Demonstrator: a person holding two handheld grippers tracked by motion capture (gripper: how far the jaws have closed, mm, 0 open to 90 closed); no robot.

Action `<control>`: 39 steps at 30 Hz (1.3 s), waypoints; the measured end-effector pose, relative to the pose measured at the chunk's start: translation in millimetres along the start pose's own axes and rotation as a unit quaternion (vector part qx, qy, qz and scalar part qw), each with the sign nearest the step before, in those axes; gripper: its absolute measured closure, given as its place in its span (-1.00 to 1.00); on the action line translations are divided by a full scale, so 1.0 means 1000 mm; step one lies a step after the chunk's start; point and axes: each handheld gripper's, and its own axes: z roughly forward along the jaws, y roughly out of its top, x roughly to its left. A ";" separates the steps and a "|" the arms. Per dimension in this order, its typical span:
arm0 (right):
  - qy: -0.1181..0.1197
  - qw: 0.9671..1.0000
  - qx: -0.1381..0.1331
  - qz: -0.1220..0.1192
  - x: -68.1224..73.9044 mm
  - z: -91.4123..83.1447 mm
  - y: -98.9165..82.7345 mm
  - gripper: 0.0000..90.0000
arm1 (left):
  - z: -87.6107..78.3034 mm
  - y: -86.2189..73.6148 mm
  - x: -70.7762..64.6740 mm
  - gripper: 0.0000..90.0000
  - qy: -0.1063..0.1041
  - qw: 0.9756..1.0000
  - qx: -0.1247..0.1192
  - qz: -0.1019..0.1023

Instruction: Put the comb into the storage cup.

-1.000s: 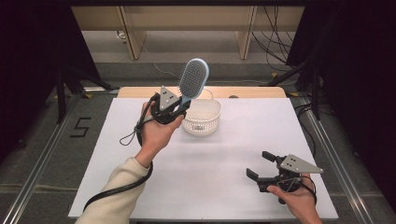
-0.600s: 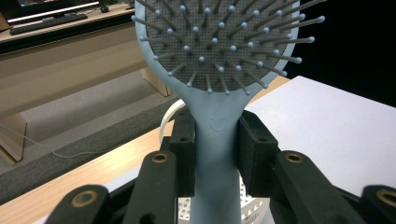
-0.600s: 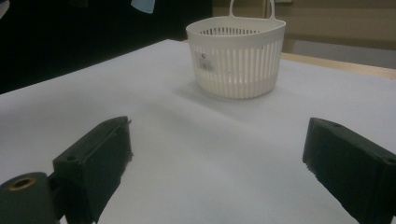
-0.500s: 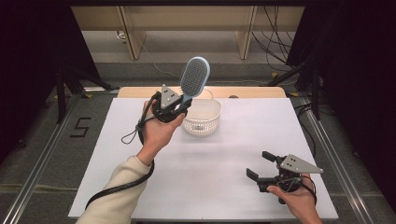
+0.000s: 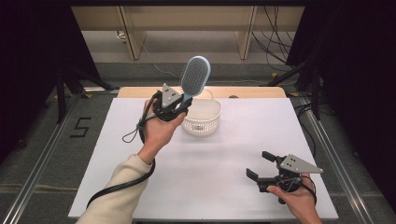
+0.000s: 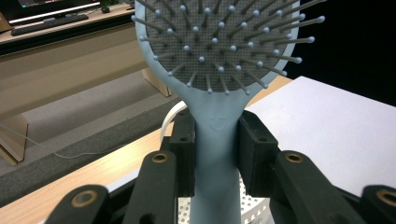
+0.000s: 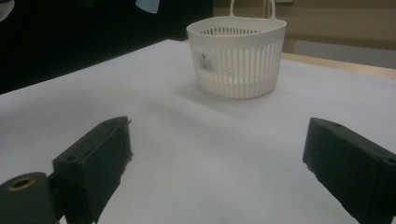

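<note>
A pale blue paddle hairbrush (image 5: 195,77) stands nearly upright, its bristled head up, with my left gripper (image 5: 180,106) shut on its handle (image 6: 217,154). It is held in the air just left of and above a white slotted plastic basket (image 5: 202,117). In the left gripper view the two black pads press the handle from both sides, and the basket's rim shows below. My right gripper (image 5: 260,166) rests low over the table near the front right, open, nothing between its fingers. The basket (image 7: 238,58) stands well ahead of it.
The white table top (image 5: 219,158) has a wooden strip (image 5: 252,92) along its far edge. A black cable (image 5: 121,184) trails from the left gripper along the sleeve. Dark stands and cables stand off the table at both sides.
The left gripper with the brush has shifted very slightly. The right gripper has stayed still.
</note>
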 end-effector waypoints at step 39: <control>0.001 1.000 0.000 0.001 0.000 0.000 0.000 -0.81 | 0.011 0.008 0.002 0.55 -0.005 1.000 -0.009 0.004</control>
